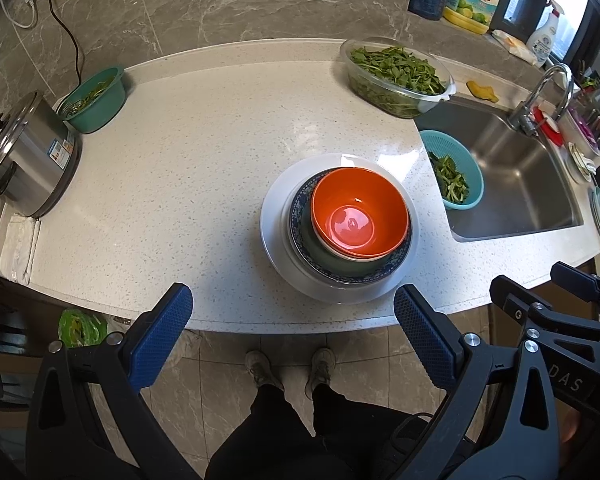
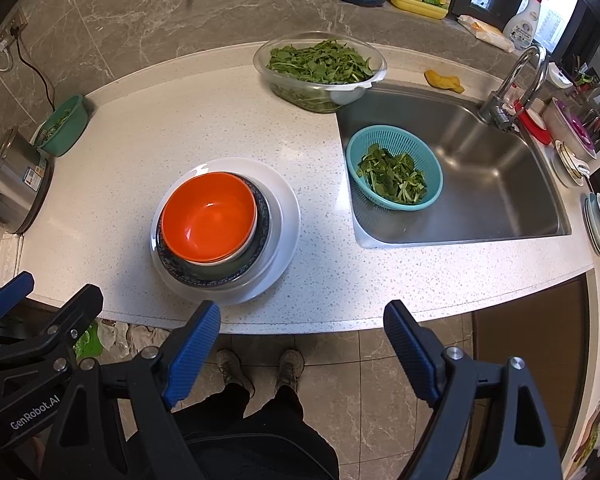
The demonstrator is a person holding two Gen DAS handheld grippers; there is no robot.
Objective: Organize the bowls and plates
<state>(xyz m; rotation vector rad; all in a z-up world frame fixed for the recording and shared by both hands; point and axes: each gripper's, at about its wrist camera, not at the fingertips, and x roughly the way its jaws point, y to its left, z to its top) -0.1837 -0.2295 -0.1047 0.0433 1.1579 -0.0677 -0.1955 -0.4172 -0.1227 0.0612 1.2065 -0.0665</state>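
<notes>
Orange bowl (image 1: 360,216) nested in green bowl (image 1: 332,254) — white plate (image 1: 276,220) beneath.

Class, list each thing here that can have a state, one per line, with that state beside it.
Orange bowl: empty, upright, top of the stack.
Patterned plate: under the bowls.
White plate: bottom of the stack, on the counter.
Clear tub: full of greens, uncovered.
Blue colander: in the sink, holding greens.
Steel pot: lidded.
Tap: off.
Left tool: open, empty.
Right tool: open, empty.

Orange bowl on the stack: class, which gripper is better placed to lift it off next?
Left, probably: the orange bowl lies nearly between the left gripper fingers, but left of the right gripper.
</notes>
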